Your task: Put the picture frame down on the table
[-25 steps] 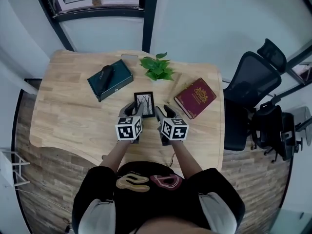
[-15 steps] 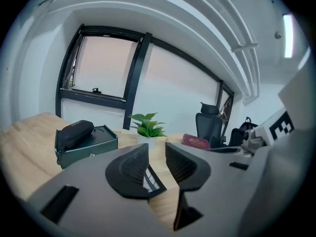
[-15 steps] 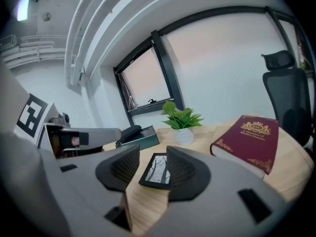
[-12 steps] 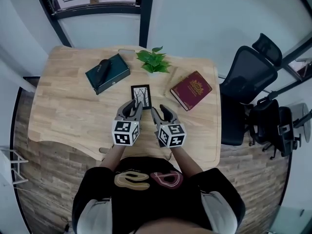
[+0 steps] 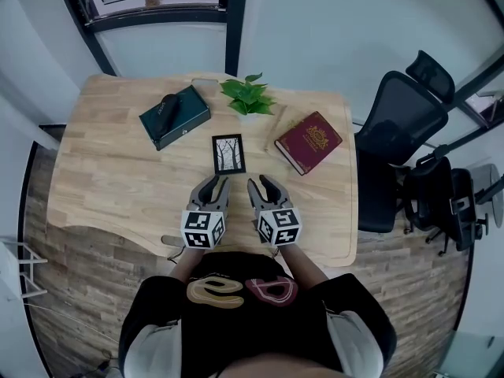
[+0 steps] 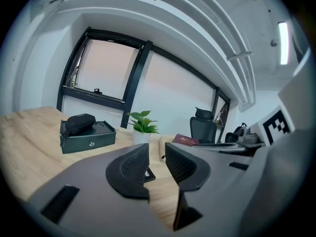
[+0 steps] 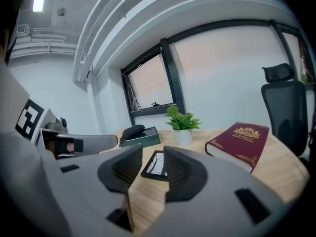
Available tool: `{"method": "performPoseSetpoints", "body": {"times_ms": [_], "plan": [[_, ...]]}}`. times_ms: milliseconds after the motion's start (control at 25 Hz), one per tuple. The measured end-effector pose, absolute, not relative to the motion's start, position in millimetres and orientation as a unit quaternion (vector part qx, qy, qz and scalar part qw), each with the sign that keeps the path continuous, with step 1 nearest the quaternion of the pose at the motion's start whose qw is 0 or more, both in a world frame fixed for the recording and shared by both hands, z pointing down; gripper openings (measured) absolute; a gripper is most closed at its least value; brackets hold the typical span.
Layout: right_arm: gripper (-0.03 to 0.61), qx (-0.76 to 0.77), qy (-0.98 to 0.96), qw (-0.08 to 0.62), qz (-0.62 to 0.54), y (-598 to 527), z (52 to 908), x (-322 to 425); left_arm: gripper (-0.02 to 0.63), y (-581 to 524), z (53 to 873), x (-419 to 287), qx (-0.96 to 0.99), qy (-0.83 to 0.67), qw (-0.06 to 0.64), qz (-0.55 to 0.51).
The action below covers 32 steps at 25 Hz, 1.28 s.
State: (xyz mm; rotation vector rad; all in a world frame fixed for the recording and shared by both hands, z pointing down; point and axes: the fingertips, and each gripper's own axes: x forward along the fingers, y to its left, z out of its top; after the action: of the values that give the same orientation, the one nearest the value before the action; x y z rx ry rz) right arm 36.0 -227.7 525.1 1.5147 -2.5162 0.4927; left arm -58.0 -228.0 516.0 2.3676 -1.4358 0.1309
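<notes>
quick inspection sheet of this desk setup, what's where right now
surface: wooden table, bare wood along the near edge.
job's things: picture frame lies flat mid-table, apart from both tools.
clutter: green box with a black pouch on it at far left; potted plant behind the frame; red book to its right.
grippers: left tool and right tool side by side near the front edge, jaws apart, nothing between them.
cables: nothing seen.
surroundings: black office chair right of the table; window beyond the far edge.
</notes>
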Motion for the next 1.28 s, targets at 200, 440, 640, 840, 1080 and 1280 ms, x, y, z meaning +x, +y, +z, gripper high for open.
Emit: {"method": "performPoseSetpoints", "body": {"times_ms": [200, 440, 640, 840, 1080, 1280], "plan": [[0.122, 0.518, -0.837, 0.086, 0.154, -219.1, 526.9, 41.8, 0.109, -218.7, 520.4, -65.7, 0.834, -0.519, 0.181, 0.049], [0.082, 0.524, -0.835, 0.089, 0.141, -210.1, 528.6, 42.6, 0.1, -214.5, 518.5, -69.9, 0.832, -0.525, 0.177, 0.044], [0.037, 0.529, -0.834, 0.087, 0.132, -206.7, 526.6, 42.6, 0.083, -207.9, 525.6, -67.1, 0.827, -0.53, 0.181, 0.053], [0.011, 0.535, -0.831, 0.1, 0.116, -205.5, 524.4, 40.5, 0.04, -206.7, 518.1, -63.6, 0.831, -0.524, 0.181, 0.036], [0.009, 0.521, -0.841, 0.102, 0.108, -204.8, 521.5, 33.6, 0.034, -207.2, 512.7, -64.9, 0.831, -0.525, 0.18, 0.022], [0.009, 0.513, -0.845, 0.109, 0.106, -201.6, 522.5, 29.8, 0.034, -205.7, 509.2, -63.4, 0.833, -0.523, 0.179, 0.017]]}}
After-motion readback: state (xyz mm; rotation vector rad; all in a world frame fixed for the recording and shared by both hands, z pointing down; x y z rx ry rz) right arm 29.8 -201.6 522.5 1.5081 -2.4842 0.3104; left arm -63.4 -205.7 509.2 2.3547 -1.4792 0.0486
